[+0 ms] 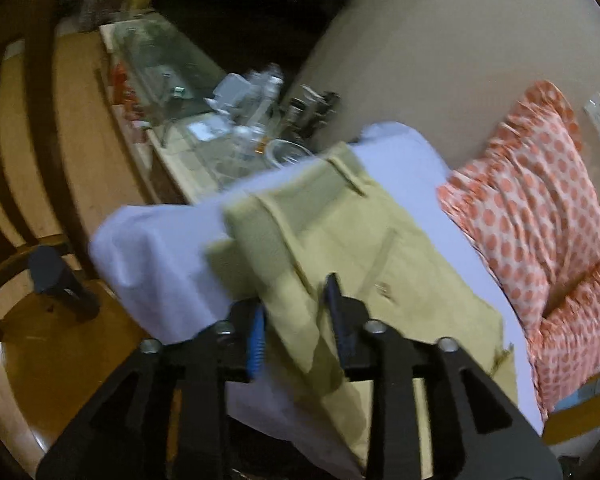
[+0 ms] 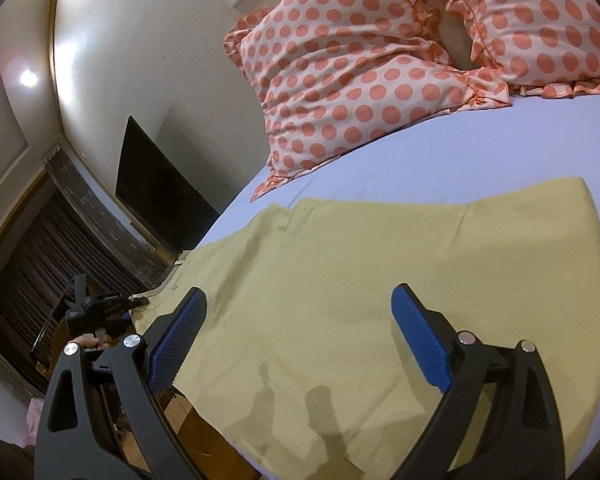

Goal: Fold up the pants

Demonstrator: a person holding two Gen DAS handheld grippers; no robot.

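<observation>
Khaki-yellow pants [image 2: 340, 280] lie spread on a lilac bed sheet [image 2: 500, 152]. In the left wrist view the pants [image 1: 340, 240] show a belt loop and a pocket, and part of them hangs over the bed edge. My left gripper [image 1: 296, 316] is shut on a fold of the pants near the bed edge, with cloth pinched between the blue pads. My right gripper [image 2: 300, 312] is open and hovers over the flat pants, holding nothing. The left gripper also shows in the right wrist view [image 2: 100, 308] at the pants' far left end.
Orange polka-dot pillows [image 2: 360, 80] lie at the head of the bed against the wall. A cluttered side table [image 1: 220, 132] with bottles and a glass top stands beyond the bed. A wooden chair [image 1: 40, 300] is at the left. A dark screen [image 2: 160, 188] hangs on the wall.
</observation>
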